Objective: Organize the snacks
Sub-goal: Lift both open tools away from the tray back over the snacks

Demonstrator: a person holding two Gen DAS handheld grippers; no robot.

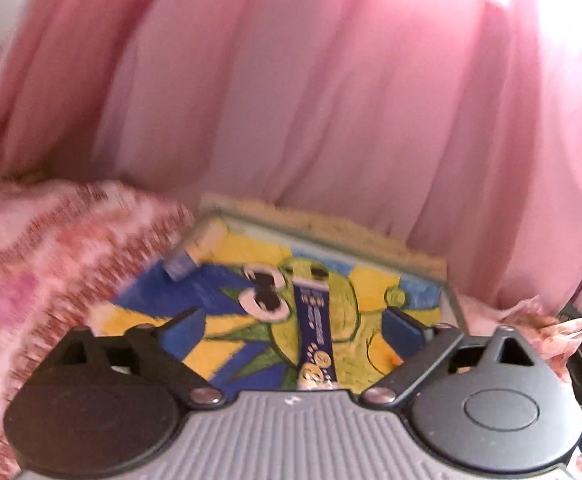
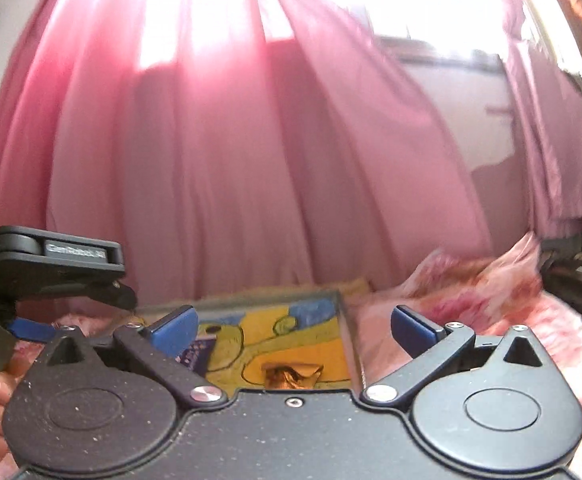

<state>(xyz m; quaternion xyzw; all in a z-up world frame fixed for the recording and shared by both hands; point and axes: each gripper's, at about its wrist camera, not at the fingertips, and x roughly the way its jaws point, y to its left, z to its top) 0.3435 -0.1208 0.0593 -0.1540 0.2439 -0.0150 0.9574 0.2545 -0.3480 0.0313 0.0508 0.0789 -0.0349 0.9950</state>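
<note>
Both grippers, left (image 1: 291, 320) and right (image 2: 291, 326), have fingers spread, empty. The blue snack bar (image 1: 315, 332) mid-tray (image 1: 331, 232) looks light, crinkly, probably slippery; pinch its narrow sides.

Sheer pink cloth curtain (image 1: 291, 100), glossy blue snack wrapper (image 1: 314, 332), crinkled gold foil sweet (image 2: 291, 376), matt plastic tongs (image 2: 291, 330).

One painted tray (image 1: 331, 236); three snacks: blue packet (image 1: 315, 328), blue-white wrapped piece (image 1: 195, 252), gold-wrapped candy (image 2: 291, 376).
</note>
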